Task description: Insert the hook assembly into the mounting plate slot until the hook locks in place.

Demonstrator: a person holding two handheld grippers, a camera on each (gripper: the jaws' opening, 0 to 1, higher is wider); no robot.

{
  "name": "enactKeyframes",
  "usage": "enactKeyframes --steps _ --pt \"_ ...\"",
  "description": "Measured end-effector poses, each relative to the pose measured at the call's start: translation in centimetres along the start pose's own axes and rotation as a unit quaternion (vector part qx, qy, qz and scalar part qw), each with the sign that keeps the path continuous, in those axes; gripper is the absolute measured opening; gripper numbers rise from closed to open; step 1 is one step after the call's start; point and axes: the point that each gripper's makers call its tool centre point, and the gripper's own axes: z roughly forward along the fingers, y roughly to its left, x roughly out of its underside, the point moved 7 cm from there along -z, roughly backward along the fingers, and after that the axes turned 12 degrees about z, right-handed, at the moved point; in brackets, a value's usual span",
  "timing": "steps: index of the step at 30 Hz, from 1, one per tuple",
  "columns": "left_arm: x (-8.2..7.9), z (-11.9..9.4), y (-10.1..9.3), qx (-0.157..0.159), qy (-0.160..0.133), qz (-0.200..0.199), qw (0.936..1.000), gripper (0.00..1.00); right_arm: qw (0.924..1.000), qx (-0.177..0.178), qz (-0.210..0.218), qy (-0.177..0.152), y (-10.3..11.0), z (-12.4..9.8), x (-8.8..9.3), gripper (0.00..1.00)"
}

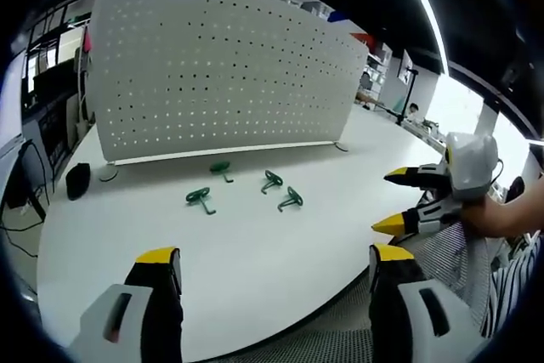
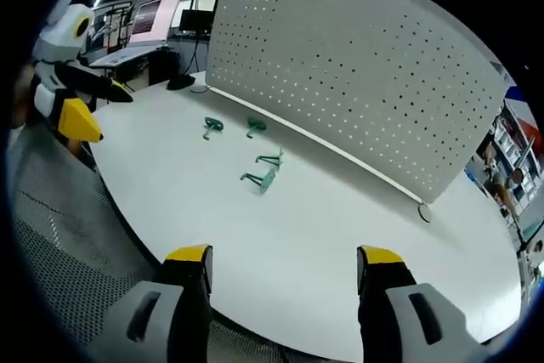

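Four green hooks (image 1: 246,188) lie loose on the white desk (image 1: 255,269), well apart from both grippers and just in front of the upright perforated mounting plate (image 1: 221,65); none sits in a slot; the left gripper (image 1: 276,265) hovers at the desk's near edge with its jaws apart and empty; the right gripper (image 2: 285,261) hangs over the desk edge, jaws likewise spread wide, holding nothing; a small black object (image 1: 77,180) rests near the plate's left foot.
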Motion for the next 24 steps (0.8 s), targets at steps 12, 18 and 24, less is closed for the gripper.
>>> enactKeyframes --steps 12,18,24 --pt "0.0 0.3 -0.7 -0.004 0.011 0.03 0.9995 0.91 0.9998 0.01 0.001 -0.014 -0.6 -0.2 -0.2 0.64" --pt "-0.1 0.4 -1.2 -0.002 0.013 0.056 0.9984 0.95 0.9993 0.024 0.02 -0.022 -1.4 -0.3 -0.4 0.65" --pt "0.1 0.4 -1.2 -0.001 0.026 0.072 0.9971 0.95 0.9996 0.017 0.013 -0.019 -1.0 -0.3 -0.3 0.65"
